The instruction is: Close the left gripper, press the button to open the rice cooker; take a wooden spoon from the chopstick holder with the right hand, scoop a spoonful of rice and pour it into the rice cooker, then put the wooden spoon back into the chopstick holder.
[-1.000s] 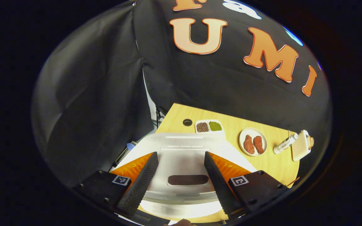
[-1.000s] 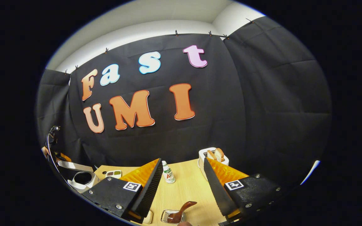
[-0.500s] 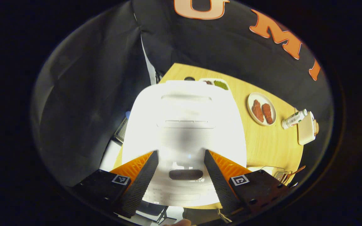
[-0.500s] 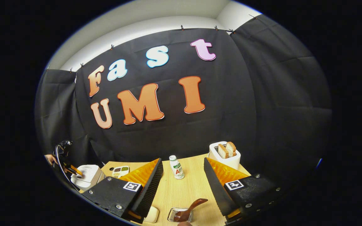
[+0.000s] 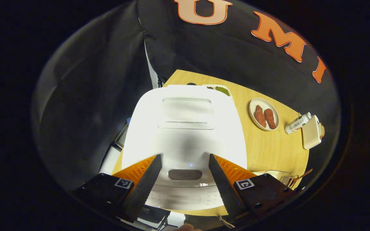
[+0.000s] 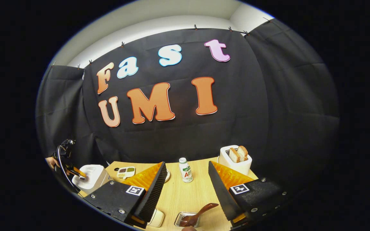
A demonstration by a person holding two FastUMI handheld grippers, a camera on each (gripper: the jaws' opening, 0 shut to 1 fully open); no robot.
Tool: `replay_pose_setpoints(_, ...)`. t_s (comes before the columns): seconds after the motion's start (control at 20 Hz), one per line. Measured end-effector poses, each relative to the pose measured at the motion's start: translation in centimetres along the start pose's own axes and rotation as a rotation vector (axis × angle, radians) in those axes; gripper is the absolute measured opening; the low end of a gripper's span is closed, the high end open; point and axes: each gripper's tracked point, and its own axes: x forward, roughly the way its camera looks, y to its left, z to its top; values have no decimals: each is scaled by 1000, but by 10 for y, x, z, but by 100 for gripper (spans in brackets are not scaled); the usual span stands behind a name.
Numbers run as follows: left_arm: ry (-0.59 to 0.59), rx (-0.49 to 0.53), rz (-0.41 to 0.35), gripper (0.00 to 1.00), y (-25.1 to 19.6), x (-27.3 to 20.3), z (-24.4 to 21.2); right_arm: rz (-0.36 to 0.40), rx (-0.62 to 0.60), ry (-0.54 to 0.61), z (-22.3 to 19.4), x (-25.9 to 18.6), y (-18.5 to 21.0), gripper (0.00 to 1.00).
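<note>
Left claw (image 5: 185,179) is spread above the closed rice cooker (image 5: 185,128) on the surface (image 5: 268,147). Right claw (image 6: 185,189) is spread, empty, above the wooden spoon (image 6: 201,213) in its holder (image 6: 181,219). Bottle (image 6: 185,170) and toaster (image 6: 236,158) stand beyond, nothing between.

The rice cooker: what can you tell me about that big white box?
The rice cooker is a white, smooth, plastic-looking box with rounded corners. Its lid is shut, with a recessed panel on top and a dark oval button near the front edge. It stands at the wooden table's corner. The left tool hangs open above the button, not visibly touching it.
</note>
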Motion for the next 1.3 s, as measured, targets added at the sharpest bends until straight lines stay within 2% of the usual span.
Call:
replay_pose_setpoints(0.2,-253,67,-3,100,-21,-54,44,24,-28,-38,17,7,16,82)
replay_pose_setpoints(0.4,-504,83,-16,100,-52,-115,80,23,-85,-80,28,9,31,82)
replay_pose_setpoints(0.7,-808,51,-38,99,-87,-202,91,24,-121,-202,66,7,51,82)
replay_pose_setpoints(0.75,-847,53,-49,99,-94,-211,89,26,-120,-225,71,6,53,77)
replay_pose_setpoints(0.85,-895,60,-68,100,-108,-223,83,33,-126,-254,77,4,58,82)
replay_pose_setpoints(0.9,-910,67,-72,99,-115,-228,80,32,-134,-261,78,4,57,77)
replay_pose_setpoints(1.0,-954,87,-77,100,-123,-244,75,37,-146,-261,78,2,60,77)
replay_pose_setpoints(1.05,-974,90,-76,100,-127,-250,73,39,-149,-257,77,2,62,82)
replay_pose_setpoints(1.1,-993,99,-86,100,-133,-256,71,46,-151,-256,76,1,64,82)
replay_pose_setpoints(1.3,-1085,210,-49,99,-154,-272,57,76,-149,-239,67,-1,74,82)
